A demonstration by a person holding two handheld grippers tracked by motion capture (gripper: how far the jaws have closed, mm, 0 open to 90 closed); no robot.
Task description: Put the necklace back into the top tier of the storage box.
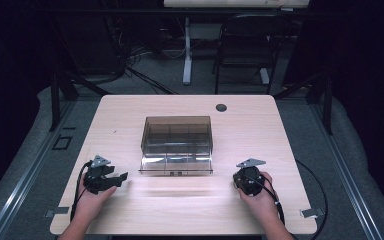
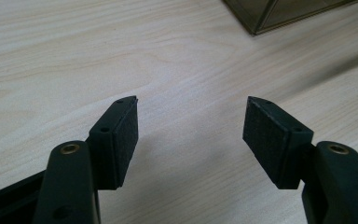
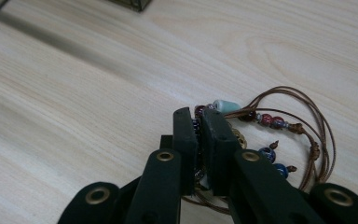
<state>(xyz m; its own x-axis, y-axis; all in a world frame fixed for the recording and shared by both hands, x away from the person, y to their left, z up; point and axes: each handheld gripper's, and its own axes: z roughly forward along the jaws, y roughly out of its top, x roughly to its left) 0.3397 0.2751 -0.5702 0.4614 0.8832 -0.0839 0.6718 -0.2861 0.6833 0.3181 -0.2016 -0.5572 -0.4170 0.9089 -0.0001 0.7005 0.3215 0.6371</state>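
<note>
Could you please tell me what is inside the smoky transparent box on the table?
The box shows dividers forming compartments that look empty through its tinted lid, though small items might escape notice from the high view.

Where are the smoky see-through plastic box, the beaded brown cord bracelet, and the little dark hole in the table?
Smoky transparent plastic box [image 1: 177, 131]: high view, its lid.
Beaded brown cord bracelet [image 3: 271, 121]: right gripper view, a red bead.
Dark round hole [image 1: 221, 107]: high view, its centre.

left hand-held gripper [image 2: 191, 121] agape, right hand-held gripper [image 3: 199, 119] clamped
</note>
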